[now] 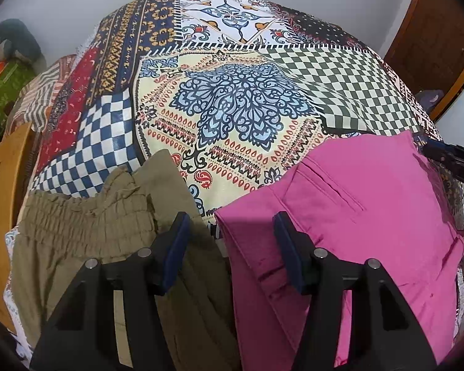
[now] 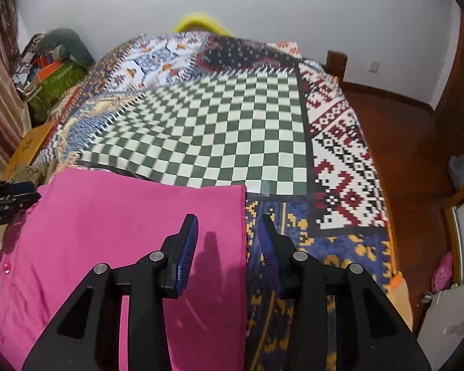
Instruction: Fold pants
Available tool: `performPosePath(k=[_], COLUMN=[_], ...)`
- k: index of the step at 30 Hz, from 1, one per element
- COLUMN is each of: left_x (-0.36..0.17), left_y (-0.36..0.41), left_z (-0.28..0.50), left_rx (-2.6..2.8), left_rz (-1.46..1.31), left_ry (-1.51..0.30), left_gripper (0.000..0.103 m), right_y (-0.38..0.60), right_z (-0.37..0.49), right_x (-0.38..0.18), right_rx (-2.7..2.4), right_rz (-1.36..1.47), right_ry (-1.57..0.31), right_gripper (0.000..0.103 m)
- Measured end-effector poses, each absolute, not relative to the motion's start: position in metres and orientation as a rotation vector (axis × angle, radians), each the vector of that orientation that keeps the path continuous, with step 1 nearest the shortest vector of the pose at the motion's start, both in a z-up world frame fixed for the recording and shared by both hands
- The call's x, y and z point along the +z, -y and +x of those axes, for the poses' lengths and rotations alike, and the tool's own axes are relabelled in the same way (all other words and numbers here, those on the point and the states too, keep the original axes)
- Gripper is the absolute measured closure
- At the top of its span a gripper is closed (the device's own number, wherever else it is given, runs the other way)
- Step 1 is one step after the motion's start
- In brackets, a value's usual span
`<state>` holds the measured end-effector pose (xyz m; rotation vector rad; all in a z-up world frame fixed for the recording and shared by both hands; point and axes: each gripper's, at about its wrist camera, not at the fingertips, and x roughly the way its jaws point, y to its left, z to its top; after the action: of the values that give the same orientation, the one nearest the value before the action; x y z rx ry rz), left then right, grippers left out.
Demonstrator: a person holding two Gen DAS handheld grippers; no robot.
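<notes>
Pink pants lie folded flat on the patterned bedspread, back pocket up; they also show in the right wrist view. Olive pants with an elastic waistband lie to their left. My left gripper is open and empty, hovering over the gap between the olive and pink pants. My right gripper is open and empty, straddling the pink pants' right edge, above the cloth. The left gripper shows at the left edge of the right wrist view, and the right gripper at the right edge of the left wrist view.
The bedspread covers a bed. A pile of bags and cloth sits at the far left by a striped curtain. A wooden bed board is at the left. Wooden floor and a door lie to the right.
</notes>
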<state>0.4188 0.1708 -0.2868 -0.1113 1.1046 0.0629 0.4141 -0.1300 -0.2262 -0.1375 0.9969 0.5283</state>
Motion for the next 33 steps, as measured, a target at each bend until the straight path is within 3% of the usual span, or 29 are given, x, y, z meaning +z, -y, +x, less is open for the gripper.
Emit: performPosePath(k=[9, 12, 20, 21, 22, 25, 26, 29, 33], left_x=[-0.303, -0.304, -0.304, -0.303, -0.302, -0.297, -0.295, -0.289, -0.275], left_y=[-0.177, -0.176, -0.177, -0.175, -0.174, -0.164, -0.16, -0.154, -0.153], left_z=[0.424, 0.425, 0.427, 0.426, 0.426, 0.425, 0.425, 0.424, 0.422], left_rx=[-0.009, -0.044, -0.038, -0.026, -0.015, 0.013, 0.019, 0.02, 0.029], left_rz=[-0.159, -0.164, -0.177, -0.165, -0.149, -0.075, -0.051, -0.008, 0.006], left_ry=[-1.122, -1.128, -1.129, -1.124, -1.12, -1.097, -1.09, -1.069, -1.022], left_gripper=[0.047, 0.056, 0.064, 0.065, 0.067, 0.085, 0.092, 0.096, 0.097], right_y=[0.114, 0.111, 0.105, 0.104, 0.102, 0.098, 0.098, 0.097, 0.102], right_z=[0.432, 0.438, 0.438, 0.437, 0.436, 0.438, 0.437, 0.432, 0.428], right_x=[-0.244, -0.246, -0.251, -0.251, -0.252, -0.252, -0.251, -0.249, -0.238], right_rx=[0.563, 0.573, 0.599, 0.59, 0.572, 0.597, 0.593, 0.578, 0.558], right_rz=[-0.199, -0.195, -0.187, -0.205, -0.232, -0.218, -0.22, -0.248, -0.227], right_ry=[-1.019, -1.025, -1.02, -1.02, -1.016, -1.032, -1.03, -1.003, -0.953], right_gripper=[0.066, 0.066, 0.066, 0.068, 0.076, 0.095, 0.096, 0.097, 0.098])
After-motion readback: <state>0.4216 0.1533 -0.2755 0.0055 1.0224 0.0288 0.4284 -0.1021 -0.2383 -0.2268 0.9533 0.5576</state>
